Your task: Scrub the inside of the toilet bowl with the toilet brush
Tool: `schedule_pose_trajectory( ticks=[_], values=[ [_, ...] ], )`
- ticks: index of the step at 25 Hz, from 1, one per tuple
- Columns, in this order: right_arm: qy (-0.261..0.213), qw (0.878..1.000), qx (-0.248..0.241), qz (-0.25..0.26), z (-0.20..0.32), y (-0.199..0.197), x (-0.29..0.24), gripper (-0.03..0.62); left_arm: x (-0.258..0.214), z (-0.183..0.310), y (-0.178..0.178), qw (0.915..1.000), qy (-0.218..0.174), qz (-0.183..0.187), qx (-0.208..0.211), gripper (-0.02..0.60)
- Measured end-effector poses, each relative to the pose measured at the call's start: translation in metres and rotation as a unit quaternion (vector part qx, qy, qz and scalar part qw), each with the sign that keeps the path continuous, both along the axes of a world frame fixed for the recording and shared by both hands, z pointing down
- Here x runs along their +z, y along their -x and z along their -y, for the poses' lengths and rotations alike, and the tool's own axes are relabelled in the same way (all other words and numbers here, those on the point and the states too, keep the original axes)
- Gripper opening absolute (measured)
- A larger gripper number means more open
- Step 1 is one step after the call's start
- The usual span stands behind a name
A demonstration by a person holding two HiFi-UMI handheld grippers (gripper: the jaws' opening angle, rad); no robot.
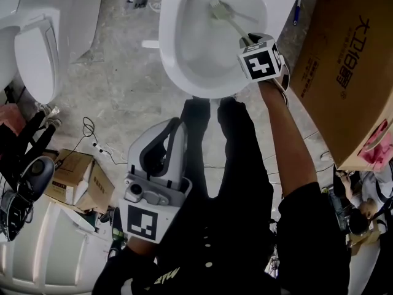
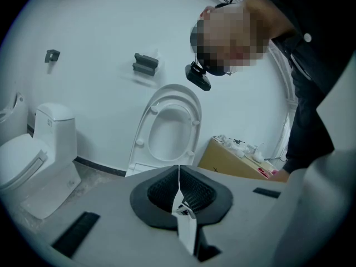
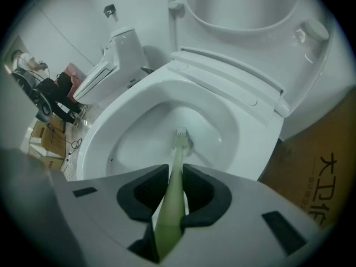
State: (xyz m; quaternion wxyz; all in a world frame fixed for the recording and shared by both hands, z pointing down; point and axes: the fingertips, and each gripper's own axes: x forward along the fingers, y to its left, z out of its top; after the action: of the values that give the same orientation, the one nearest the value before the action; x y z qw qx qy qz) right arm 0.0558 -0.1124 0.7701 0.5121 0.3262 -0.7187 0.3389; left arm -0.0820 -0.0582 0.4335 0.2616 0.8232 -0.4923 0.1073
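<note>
The white toilet bowl (image 1: pixel 169 48) sits at the top of the head view, seat and lid raised (image 3: pixel 250 4). A toilet brush with a pale green handle (image 1: pixel 236 29) reaches into it, and its head (image 3: pixel 181 138) rests low on the bowl's inner wall (image 3: pixel 133 132). My right gripper (image 1: pixel 249 43) hangs over the bowl's near right rim, shut on the brush handle (image 3: pixel 173 188). My left gripper (image 1: pixel 174 125) is held back by the person's legs, away from the bowl. Its jaws (image 2: pixel 179 183) are shut with nothing between them.
A large cardboard box (image 1: pixel 344 72) stands close to the right of the toilet. A second toilet (image 1: pixel 37 54) is at the left. Small cartons (image 1: pixel 73 177) and a cable (image 1: pixel 92 141) lie on the concrete floor at lower left. The person's legs stand just in front of the bowl.
</note>
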Motion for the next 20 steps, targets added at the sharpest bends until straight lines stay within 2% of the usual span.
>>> schedule_pose_trajectory(
  ticks=[5,10,15,20],
  values=[
    [-0.015,1.0,-0.023,-0.008,-0.019,-0.003,-0.021,0.097,-0.021,0.002,-0.001,0.9999,-0.014,-0.006,-0.004,0.028],
    [-0.03,0.999,-0.04,-0.011,-0.031,-0.006,-0.066,0.097,-0.057,0.012,-0.003,0.9993,-0.037,-0.003,-0.005,0.028],
    [-0.06,0.997,-0.057,-0.004,-0.039,-0.009,-0.137,0.097,-0.097,0.015,-0.004,0.9991,-0.041,-0.003,-0.007,0.028],
    [-0.096,0.993,-0.067,0.01,-0.047,-0.015,-0.231,0.097,-0.145,0.014,-0.003,0.9986,-0.051,-0.01,-0.002,0.028]
  ],
)
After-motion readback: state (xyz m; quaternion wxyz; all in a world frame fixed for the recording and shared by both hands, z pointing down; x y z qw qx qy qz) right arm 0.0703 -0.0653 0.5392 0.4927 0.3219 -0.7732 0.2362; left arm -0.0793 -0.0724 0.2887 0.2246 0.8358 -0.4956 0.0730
